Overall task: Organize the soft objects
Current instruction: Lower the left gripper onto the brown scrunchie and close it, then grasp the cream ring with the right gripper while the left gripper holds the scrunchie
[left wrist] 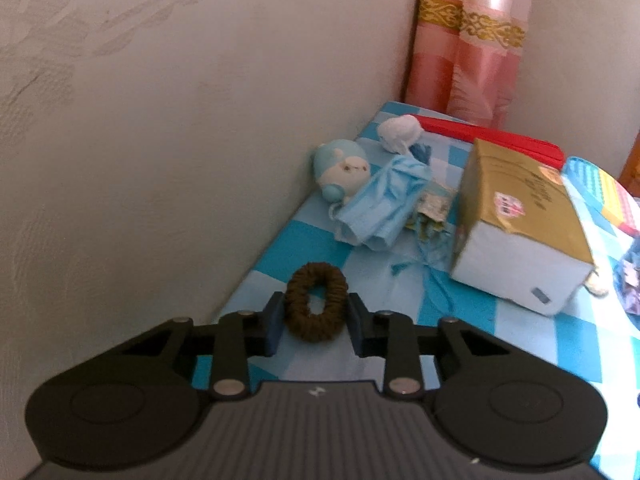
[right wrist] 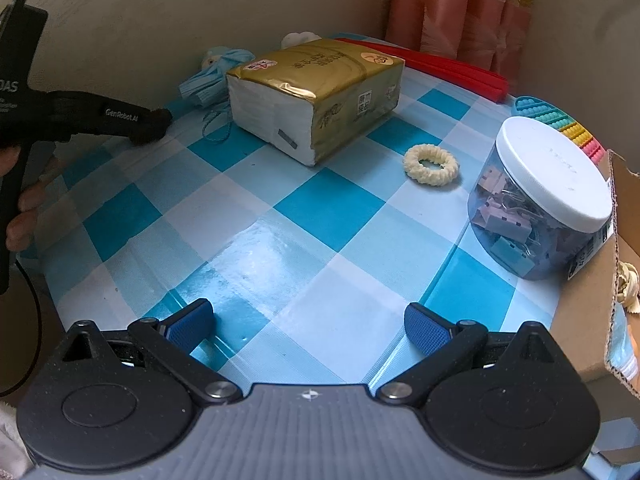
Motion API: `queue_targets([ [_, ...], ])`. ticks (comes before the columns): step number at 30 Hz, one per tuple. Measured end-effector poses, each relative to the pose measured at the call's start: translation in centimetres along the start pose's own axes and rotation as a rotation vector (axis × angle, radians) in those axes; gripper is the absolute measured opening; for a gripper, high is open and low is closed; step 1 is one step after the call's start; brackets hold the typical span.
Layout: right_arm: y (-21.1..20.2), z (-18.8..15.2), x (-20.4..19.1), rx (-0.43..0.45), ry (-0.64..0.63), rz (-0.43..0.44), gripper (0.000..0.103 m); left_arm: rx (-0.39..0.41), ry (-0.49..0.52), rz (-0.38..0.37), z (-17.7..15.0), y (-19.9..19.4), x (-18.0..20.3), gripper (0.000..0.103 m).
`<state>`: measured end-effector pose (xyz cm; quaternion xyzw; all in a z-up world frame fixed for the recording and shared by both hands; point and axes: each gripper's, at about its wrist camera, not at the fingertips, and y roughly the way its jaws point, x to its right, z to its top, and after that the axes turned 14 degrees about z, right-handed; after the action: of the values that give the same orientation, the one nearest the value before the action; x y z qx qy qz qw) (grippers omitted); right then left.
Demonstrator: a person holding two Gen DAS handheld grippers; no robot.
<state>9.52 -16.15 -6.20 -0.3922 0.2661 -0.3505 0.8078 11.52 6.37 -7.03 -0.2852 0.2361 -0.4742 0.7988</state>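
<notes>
— Where's the brown scrunchie (left wrist: 316,305)?
— Between the left gripper (left wrist: 315,326) pads, pinched on both sides, near the wall at the edge of the checked tablecloth (left wrist: 520,344); plush toy (left wrist: 342,170) and blue masks (left wrist: 380,204) lie beyond.
— And the right gripper (right wrist: 308,326)?
— Spread wide, holding nothing; the cream scrunchie (right wrist: 431,164) lies well ahead — between tissue pack (right wrist: 316,92) and clip jar (right wrist: 540,196).

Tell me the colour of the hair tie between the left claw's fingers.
Dark brown hair tie; it shows best in the left wrist view, between the left claw fingers.
</notes>
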Motion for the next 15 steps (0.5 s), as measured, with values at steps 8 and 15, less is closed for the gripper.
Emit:
queue_targets([
  [8, 0.0, 0.4, -0.1, 0.001, -0.001, 0.018, 0.103, 0.008, -0.002, 0.004, 0.0, 0.1, 0.6, 0.042],
  [15, -1.6, 3.0, 0.0, 0.023, -0.113, -0.004, 0.102, 0.002, -0.016, -0.002, 0.1, 0.2, 0.3, 0.041],
])
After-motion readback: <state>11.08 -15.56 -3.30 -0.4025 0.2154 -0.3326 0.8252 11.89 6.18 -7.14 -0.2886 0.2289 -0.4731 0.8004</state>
